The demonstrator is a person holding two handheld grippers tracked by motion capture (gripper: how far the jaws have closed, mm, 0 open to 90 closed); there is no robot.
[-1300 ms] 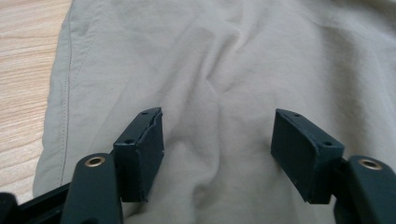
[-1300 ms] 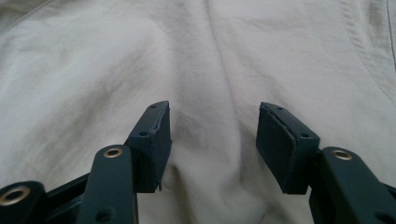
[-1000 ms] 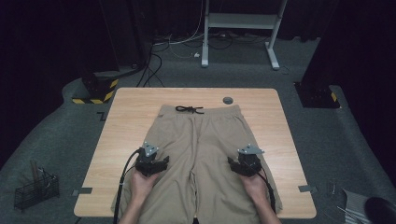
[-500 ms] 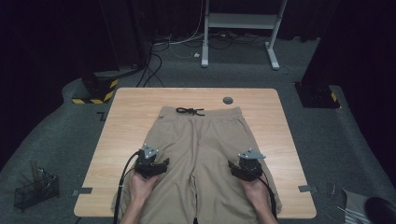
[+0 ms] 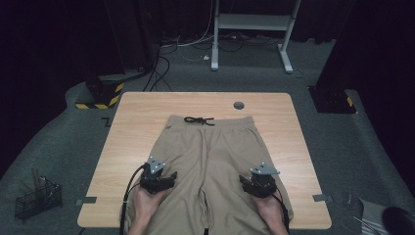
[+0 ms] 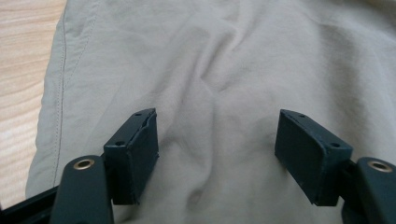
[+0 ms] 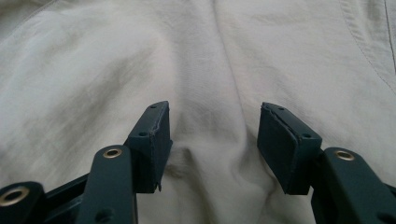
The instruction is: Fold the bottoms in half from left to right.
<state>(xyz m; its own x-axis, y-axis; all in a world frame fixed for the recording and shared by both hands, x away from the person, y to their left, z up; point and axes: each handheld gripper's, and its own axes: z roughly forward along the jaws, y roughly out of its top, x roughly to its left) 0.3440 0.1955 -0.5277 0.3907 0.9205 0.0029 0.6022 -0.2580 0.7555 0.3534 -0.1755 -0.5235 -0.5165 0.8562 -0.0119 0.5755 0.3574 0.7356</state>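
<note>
While the khaki shorts (image 5: pixel 210 161) lie spread flat on the bench (image 5: pixel 137 117), waistband at the far side, the left gripper (image 5: pixel 164 182) rests on one leg and the right gripper (image 5: pixel 249 185) on the other, both with jaws wide, a soft fold of cloth between the pads, not pinched.

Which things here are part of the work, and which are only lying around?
Part of the work:
- beige shorts, spread flat on the table
- left gripper, jaws open over the cloth
- right gripper, jaws open over the cloth

Only lying around:
- wire basket on the floor
- white desk frame
- floor cables
</note>
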